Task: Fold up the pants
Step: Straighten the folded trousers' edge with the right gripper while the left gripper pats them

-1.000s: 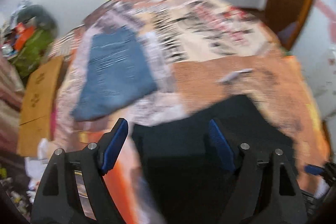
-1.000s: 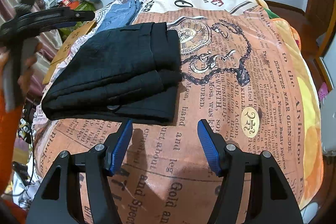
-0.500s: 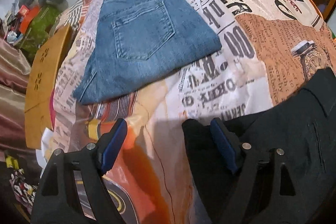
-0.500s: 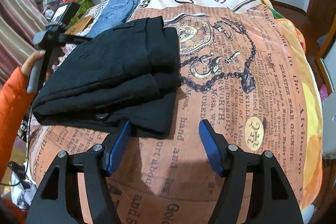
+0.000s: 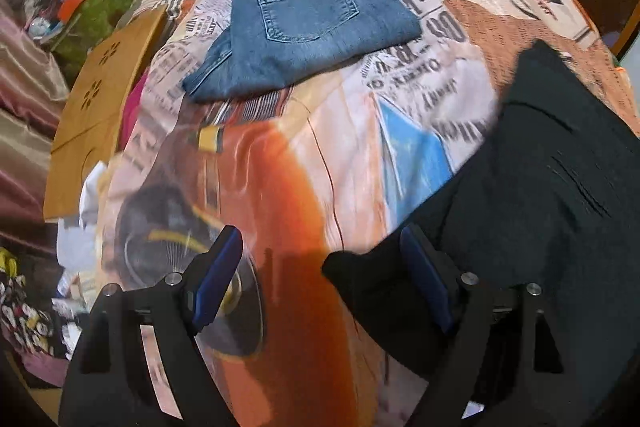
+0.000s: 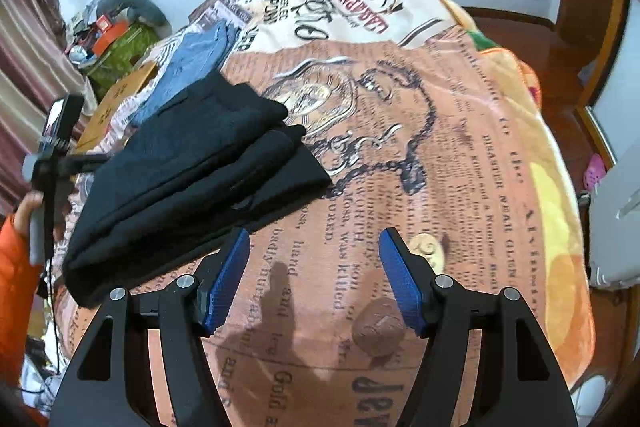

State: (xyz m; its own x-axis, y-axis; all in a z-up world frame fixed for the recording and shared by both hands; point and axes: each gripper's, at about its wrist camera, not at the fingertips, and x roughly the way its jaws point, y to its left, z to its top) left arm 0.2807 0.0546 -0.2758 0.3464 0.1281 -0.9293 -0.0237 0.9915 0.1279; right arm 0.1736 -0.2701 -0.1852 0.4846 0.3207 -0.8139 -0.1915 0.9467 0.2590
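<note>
Black pants (image 6: 192,179) lie folded in a thick stack on the printed bedspread (image 6: 440,155); in the left wrist view they (image 5: 552,179) fill the right side. My left gripper (image 5: 320,275) is open and empty at the stack's near left corner, its right finger over the black cloth. It shows as a hand-held tool at the far left of the right wrist view (image 6: 52,155). My right gripper (image 6: 314,279) is open and empty just off the stack's near right edge.
Folded blue jeans (image 5: 304,23) lie farther back on the bed. A wooden board (image 5: 100,99) leans at the bed's left side, with clutter and a green bag (image 5: 96,7) behind. A wooden door (image 6: 592,3) stands at the right.
My left gripper has shifted left and back along the black stack's corner. My right gripper has pulled back slightly from the stack's edge. Both stay open.
</note>
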